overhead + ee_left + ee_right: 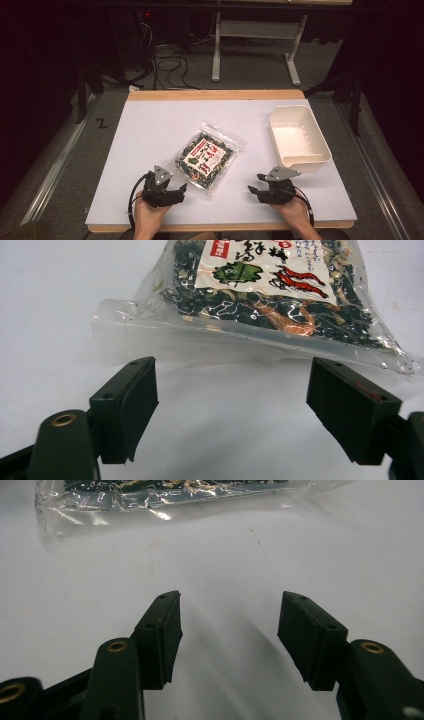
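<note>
Snack bag [207,156] untouched, lying flat near the middle of the table's front half.

The left gripper [172,191] sits just off the bag's near corner and the right gripper [257,189] a little apart from its other side, both with jaws wide and empty. Nothing seems started: the white bin [320,145] by the right edge holds nothing. The gripper views crop the bag's top, and its label print is too small to read.

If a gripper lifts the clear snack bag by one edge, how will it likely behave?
The bag is thin crinkled film, so it will probably sag and fold. Its glossy sealed edge may slip between pads. It lies flat with loose dark contents, so likely light, contents shifting.
</note>
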Motion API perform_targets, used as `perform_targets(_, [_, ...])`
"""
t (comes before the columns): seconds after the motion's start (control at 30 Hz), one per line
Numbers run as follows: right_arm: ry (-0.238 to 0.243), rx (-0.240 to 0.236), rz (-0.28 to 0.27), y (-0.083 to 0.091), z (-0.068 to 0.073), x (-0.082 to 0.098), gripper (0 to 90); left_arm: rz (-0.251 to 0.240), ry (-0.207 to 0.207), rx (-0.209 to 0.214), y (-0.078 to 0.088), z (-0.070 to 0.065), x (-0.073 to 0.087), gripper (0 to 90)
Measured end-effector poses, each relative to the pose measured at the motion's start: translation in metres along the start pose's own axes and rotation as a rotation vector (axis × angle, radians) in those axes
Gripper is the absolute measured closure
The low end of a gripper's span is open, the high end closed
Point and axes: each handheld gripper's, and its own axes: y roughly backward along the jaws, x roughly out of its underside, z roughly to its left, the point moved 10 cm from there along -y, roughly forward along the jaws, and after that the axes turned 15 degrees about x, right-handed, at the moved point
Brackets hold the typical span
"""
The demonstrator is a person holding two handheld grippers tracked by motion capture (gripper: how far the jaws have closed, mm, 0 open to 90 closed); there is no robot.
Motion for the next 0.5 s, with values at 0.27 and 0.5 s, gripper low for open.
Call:
perform_targets(0.27, [0.001, 0.016, -0.015, -0.002, -0.002, 0.0, 42.9, -0.03, 0.007, -0.015, 0.0, -0.003, -0.013, 20.5])
perform_targets(0.5, [0.029, 0.031, -0.014, -0.004, 0.001, 0.0, 43.2, -0.102, 0.005, -0.057, -0.001, -0.011, -0.028, 18.3])
